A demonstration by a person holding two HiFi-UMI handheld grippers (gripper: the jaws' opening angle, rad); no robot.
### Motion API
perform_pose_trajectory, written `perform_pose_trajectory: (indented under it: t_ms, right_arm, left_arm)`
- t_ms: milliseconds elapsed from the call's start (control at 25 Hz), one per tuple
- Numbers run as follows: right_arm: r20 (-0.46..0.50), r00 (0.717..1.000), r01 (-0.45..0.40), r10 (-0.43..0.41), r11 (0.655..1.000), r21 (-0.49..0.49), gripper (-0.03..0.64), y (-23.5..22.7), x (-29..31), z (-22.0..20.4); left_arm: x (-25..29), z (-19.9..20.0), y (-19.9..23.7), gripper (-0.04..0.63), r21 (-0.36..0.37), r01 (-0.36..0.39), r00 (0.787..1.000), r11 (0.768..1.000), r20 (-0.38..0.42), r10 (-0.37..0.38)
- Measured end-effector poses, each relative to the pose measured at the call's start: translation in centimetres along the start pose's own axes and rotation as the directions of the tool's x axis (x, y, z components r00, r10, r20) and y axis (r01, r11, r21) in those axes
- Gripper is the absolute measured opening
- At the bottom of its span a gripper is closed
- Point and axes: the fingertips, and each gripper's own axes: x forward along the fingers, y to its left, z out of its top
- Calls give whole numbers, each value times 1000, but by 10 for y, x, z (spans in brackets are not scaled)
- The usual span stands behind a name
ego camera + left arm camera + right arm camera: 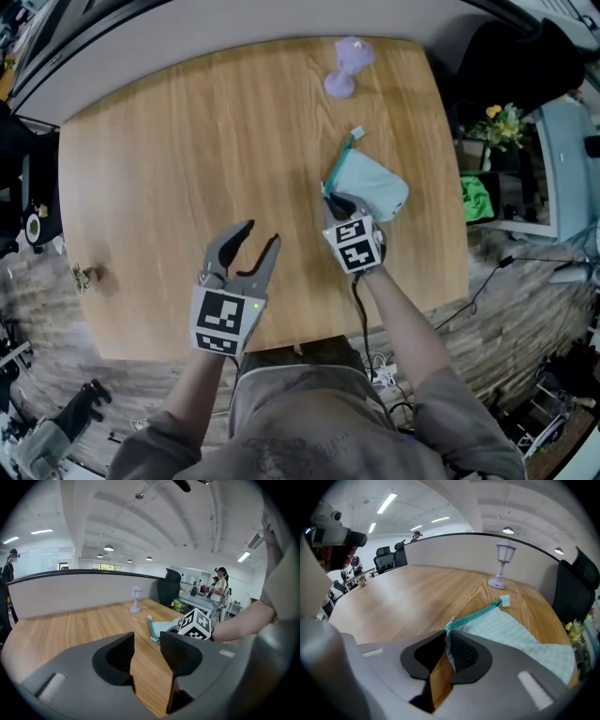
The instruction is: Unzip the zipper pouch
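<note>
A pale mint zipper pouch (377,187) with a teal zipper edge (338,165) lies on the wooden table (159,178), right of centre. My right gripper (336,202) is at its near corner, and in the right gripper view the jaws (447,641) pinch the pouch (520,639) fabric just below the zipper's end. My left gripper (262,233) hovers open over bare wood to the left of the pouch, with nothing between its jaws (146,641). From the left gripper view the pouch (161,626) lies ahead and to the right, partly behind the right gripper's marker cube (197,624).
A small lilac lamp (345,66) stands near the table's far edge, beyond the pouch. Yellow flowers (502,122) and a black chair (511,56) sit off the table's right side. Cables lie on the floor at the right.
</note>
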Motion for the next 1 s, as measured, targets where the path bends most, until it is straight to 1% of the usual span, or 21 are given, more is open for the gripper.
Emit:
perform_pose_trajectory:
  t_ms: [160,280,360,480,600,720,840,920,1000]
  right_arm:
    - [49,997,-61,57,994,93,48,6,-15,10]
    - [111,987,-130,113,978,161,44,13,-43,26]
    - [157,978,-165,136,967,194,43,17,-65,38]
    - [236,964,-179,125,959,222,41,17,-100,61]
    - [315,943,-192,108,950,248,41,10,-137,88]
    - [382,916,-231,123,940,252,40,12,-177,111]
    - [457,875,-295,161,926,237,40,21,-220,134]
    - [489,853,-313,181,928,202,40,30,-245,147]
    - [513,838,-312,188,935,168,40,41,-266,157]
  left_arm:
    - [-8,6,7,169,-4,-35,999,999,18,35]
    - [-15,17,6,169,2,-43,998,999,37,43]
    - [-24,25,4,169,10,-45,998,999,48,44]
    - [-38,41,4,169,18,-55,996,998,78,54]
    - [-51,63,5,169,27,-66,991,997,121,62]
    - [-68,83,1,169,45,-72,986,996,154,65]
    - [-86,104,-4,169,64,-73,979,995,194,59]
    - [-100,117,-6,169,61,-69,972,996,229,53]
    - [-114,127,-8,169,59,-75,965,995,256,58]
